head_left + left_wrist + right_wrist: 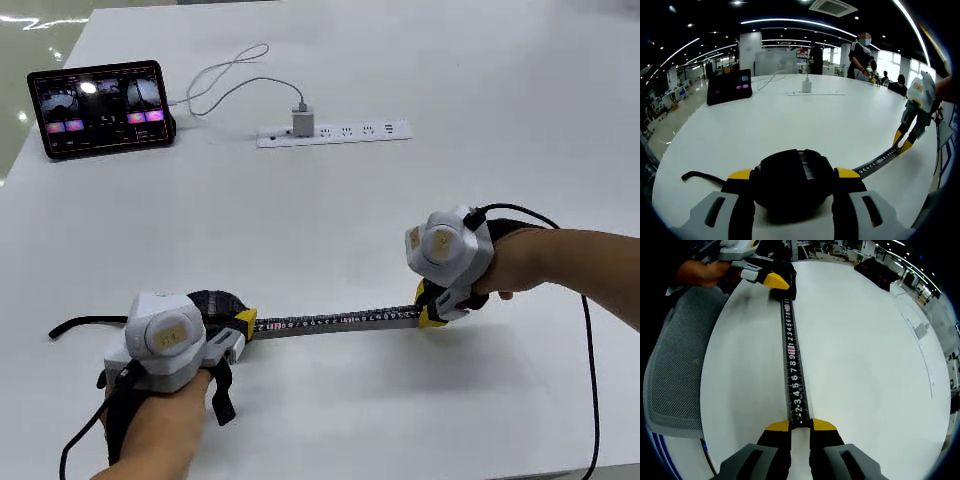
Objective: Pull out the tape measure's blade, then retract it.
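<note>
Where right tool grips, blade (extended) lies flat.

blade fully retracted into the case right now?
No, the blade stretches from the case across the table to the right gripper, which pinches its tip.

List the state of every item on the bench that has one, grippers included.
left gripper: shut on the tape measure case
right gripper: shut on the end of the blade
blade: pulled out of the case, lying flat along the table, numbers up
tablet: screen lit
charger: plugged into the power strip, cable attached
</note>
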Available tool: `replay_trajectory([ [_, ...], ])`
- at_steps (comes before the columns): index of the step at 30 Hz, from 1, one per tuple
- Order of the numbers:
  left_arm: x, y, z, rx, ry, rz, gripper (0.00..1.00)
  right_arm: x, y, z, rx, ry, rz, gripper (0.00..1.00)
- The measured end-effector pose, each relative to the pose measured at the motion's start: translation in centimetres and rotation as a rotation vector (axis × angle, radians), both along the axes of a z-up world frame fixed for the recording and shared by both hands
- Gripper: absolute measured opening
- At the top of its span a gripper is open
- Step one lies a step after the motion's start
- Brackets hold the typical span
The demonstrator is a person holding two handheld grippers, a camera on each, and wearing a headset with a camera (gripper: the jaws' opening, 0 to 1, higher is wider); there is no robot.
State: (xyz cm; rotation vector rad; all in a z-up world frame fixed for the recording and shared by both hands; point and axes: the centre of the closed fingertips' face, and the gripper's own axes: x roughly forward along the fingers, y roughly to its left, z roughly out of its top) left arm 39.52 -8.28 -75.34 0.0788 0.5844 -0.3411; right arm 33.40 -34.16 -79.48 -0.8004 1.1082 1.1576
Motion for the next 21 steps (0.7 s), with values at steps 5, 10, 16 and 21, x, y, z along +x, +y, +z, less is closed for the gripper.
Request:
replay_trajectory([
  [5,0.02,0.01,-0.06,-0.001,0.004,-0.001,0.58,0.06,0.29,-0.05,-0.004,-0.004,-0.002,0.09],
  [10,0.04,0.00,-0.06,-0.003,-0.001,-0.004,0.58,0.03,0.40,-0.04,-0.009,-0.004,-0.013,0.09],
  [16,0.05,0.02,-0.09,-0.004,0.001,-0.003,0.58,0.03,0.66,-0.10,-0.019,-0.012,-0.022,0.09],
  [21,0.02,0.01,-0.11,0.001,-0.001,-0.007,0.58,0.06,0.72,-0.12,-0.026,-0.010,-0.015,0.09],
])
